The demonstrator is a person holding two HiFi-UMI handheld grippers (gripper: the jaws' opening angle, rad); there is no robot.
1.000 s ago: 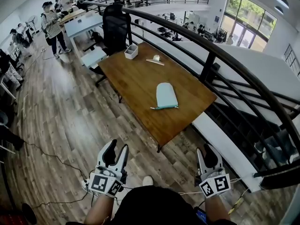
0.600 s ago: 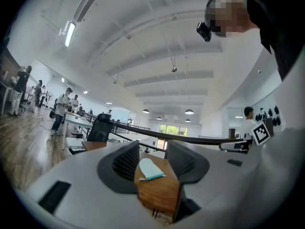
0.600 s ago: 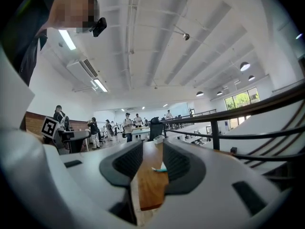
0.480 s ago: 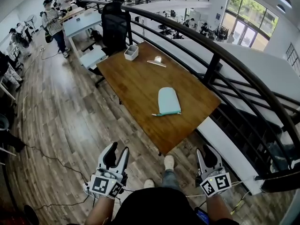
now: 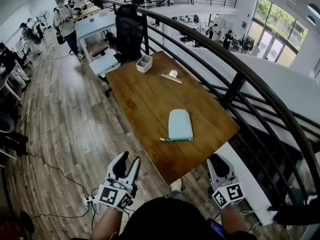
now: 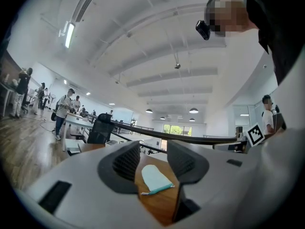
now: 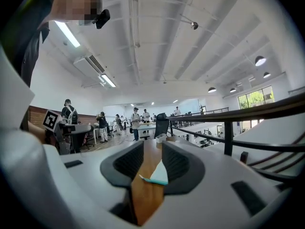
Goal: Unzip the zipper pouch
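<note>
Head view: zipper pouch [image 5: 180,125] flat on desk [image 5: 142,96], toward near end, closer to railing-side edge. Left gripper [image 5: 127,160] open, empty, held short of desk's near corner. Right gripper [image 5: 219,162] also open, empty, jaws just closing somewhat.

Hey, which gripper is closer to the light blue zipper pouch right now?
Right, narrowly. The right gripper hangs off the table's near corner, to the near right of the zipper pouch, its empty jaws just closing slightly. The left gripper sits near left, slightly farther, jaws apart.
</note>
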